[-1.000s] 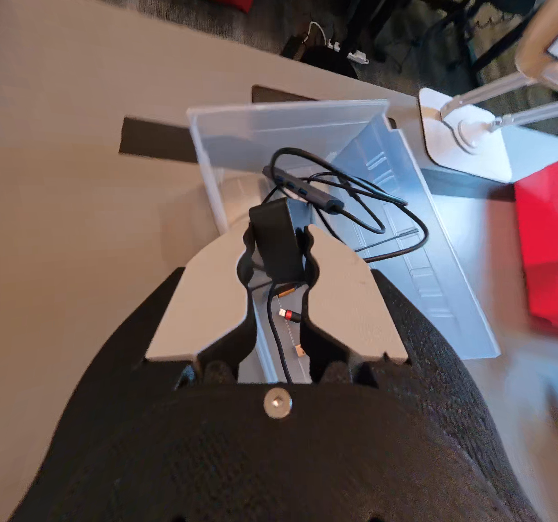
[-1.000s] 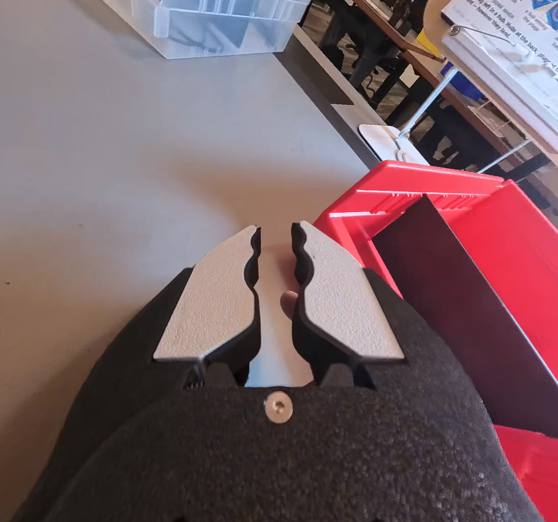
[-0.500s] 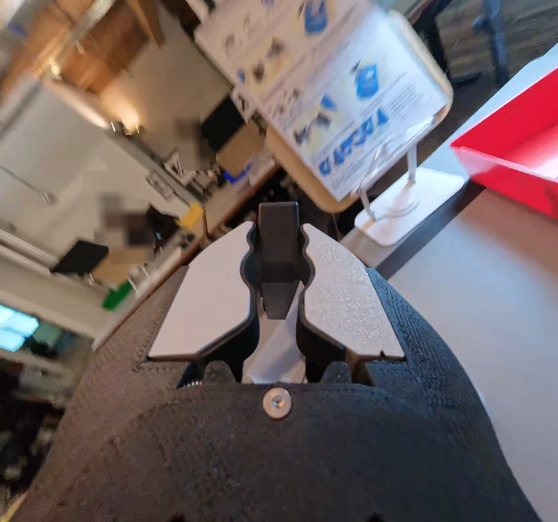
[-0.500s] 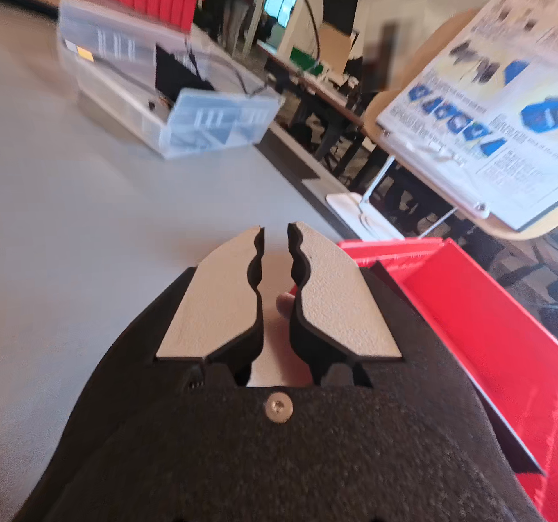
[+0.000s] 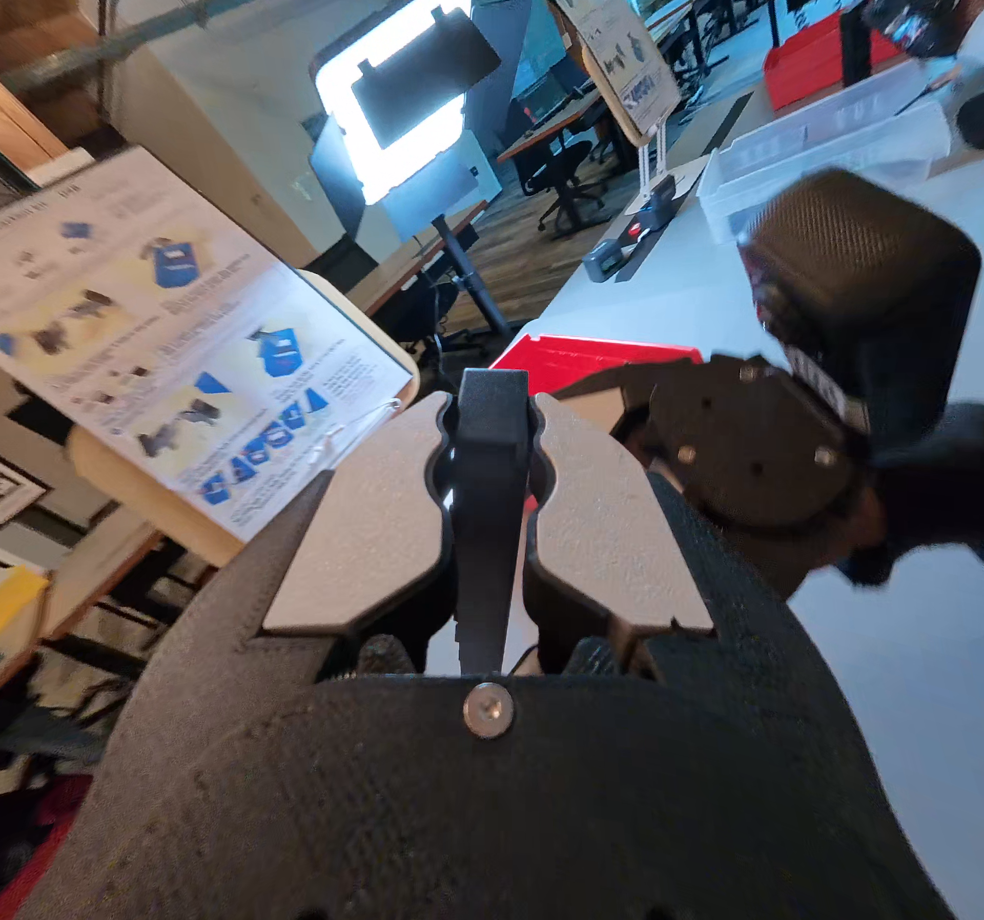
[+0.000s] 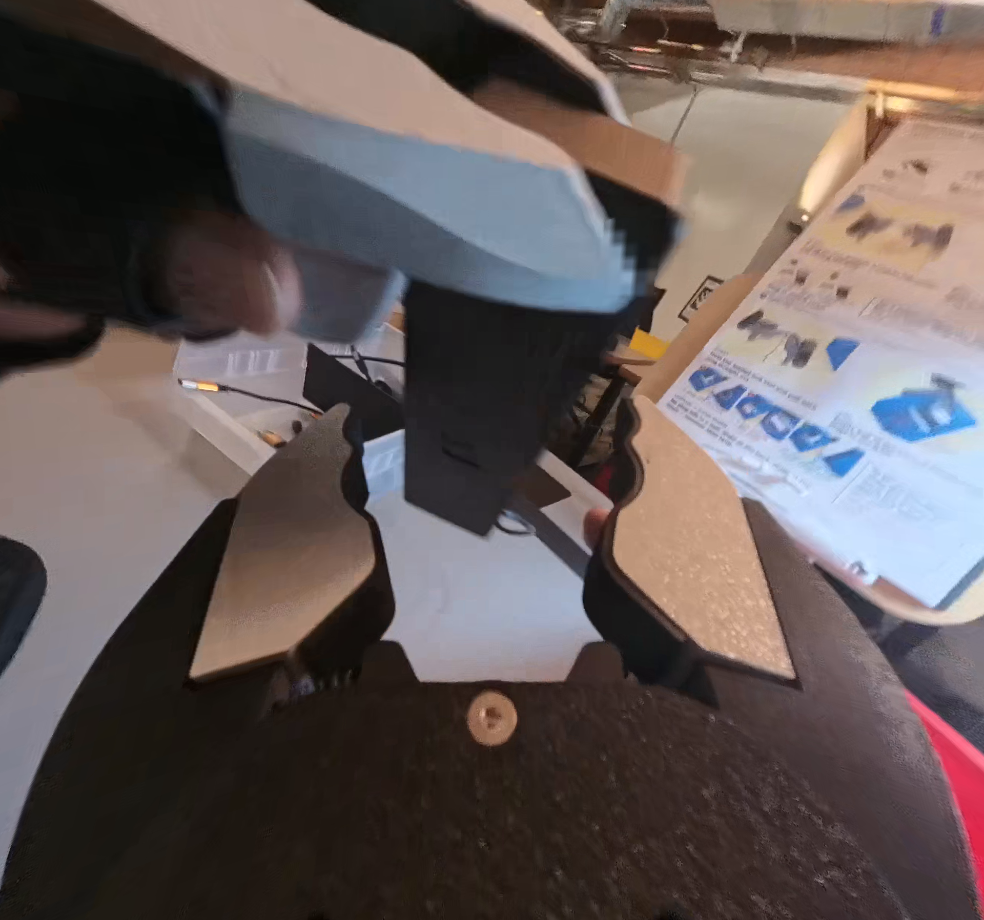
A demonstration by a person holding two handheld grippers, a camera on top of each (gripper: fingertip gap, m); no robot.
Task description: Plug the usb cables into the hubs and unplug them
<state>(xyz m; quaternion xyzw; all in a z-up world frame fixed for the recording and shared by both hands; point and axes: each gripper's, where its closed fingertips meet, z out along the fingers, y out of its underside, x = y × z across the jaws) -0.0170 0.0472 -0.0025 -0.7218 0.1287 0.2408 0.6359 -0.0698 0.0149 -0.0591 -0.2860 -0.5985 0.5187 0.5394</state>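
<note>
left gripper (image 5: 492,418): jaws clamped on black hub (image 5: 490,474), raised off the table (image 5: 905,681) | right gripper (image 6: 490,429): jaws spread wide, empty | hub hangs at 12 o'clock between right fingers, untouched

I see the hub (image 5: 492,474) between my left gripper (image 5: 492,415) fingers, raised above the table (image 5: 665,288). My right gripper (image 6: 490,442) sits below it, the bin (image 5: 580,357) behind, instruction board (image 5: 175,330) left.
</note>
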